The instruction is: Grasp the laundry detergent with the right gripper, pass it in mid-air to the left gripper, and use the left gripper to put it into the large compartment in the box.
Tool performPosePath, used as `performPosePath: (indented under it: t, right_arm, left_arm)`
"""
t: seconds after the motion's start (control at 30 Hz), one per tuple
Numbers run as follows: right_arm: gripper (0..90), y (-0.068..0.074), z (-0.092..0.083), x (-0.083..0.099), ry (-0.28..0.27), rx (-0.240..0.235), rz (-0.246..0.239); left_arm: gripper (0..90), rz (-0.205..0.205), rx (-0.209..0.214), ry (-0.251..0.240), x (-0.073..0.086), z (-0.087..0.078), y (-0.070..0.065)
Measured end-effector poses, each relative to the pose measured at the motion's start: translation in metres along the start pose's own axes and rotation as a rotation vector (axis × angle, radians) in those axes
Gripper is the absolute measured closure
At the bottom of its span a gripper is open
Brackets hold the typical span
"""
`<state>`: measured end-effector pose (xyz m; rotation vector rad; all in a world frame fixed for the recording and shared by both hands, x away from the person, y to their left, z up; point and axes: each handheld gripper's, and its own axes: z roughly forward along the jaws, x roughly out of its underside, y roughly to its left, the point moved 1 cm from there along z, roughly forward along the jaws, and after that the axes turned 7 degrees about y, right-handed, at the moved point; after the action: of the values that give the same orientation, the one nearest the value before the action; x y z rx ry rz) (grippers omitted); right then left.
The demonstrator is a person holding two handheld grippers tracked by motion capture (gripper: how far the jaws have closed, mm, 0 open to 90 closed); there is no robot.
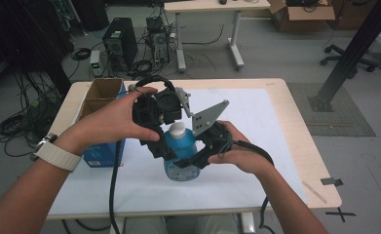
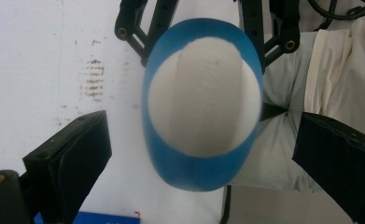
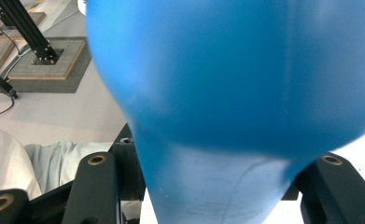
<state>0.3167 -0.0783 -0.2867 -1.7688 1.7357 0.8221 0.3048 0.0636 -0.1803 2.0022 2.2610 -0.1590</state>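
We see a light wooden table [image 1: 295, 126] with a white sheet [image 1: 256, 126] spread over most of its top. Behind the table the grey floor carries computer towers [image 1: 120, 43], many loose cables, a second desk [image 1: 212, 7] and an open cardboard carton [image 1: 300, 14].

A blue bottle [image 1: 180, 153] with a white cap [image 1: 177, 129] stands upright on the sheet, near the middle of the table. Left of the bottle sits a blue box [image 1: 103, 105] with open cardboard compartments; we cannot tell what is inside.

The left gripper [image 1: 163, 146] is held over the bottle from above-left. In the left gripper view the cap [image 2: 203, 100] lies between its two black jaws, which stand wide apart and do not touch it: released. The same view shows brown stains on the sheet [image 2: 40, 70].

The right gripper [image 1: 190, 158] comes to the bottle from the right. In the right gripper view the blue body [image 3: 236, 93] is pressed between both jaws, so it is grasping the bottle.
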Motion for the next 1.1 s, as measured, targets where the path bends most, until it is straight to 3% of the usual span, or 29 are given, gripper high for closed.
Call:
performPosePath:
  t: [0.67, 1.1]
  right_arm:
    - [43.4, 0.000, -0.002, -0.003, 0.010, -0.001, 0.001]
    - [43.3, 0.001, -0.001, -0.004, 0.008, -0.003, -0.003]
  left_arm:
    - [6.3, 0.028, 0.005, 0.003, -0.009, 0.010, 0.000]
    - [14.1, 0.038, 0.009, 0.007, -0.009, 0.012, 0.000]
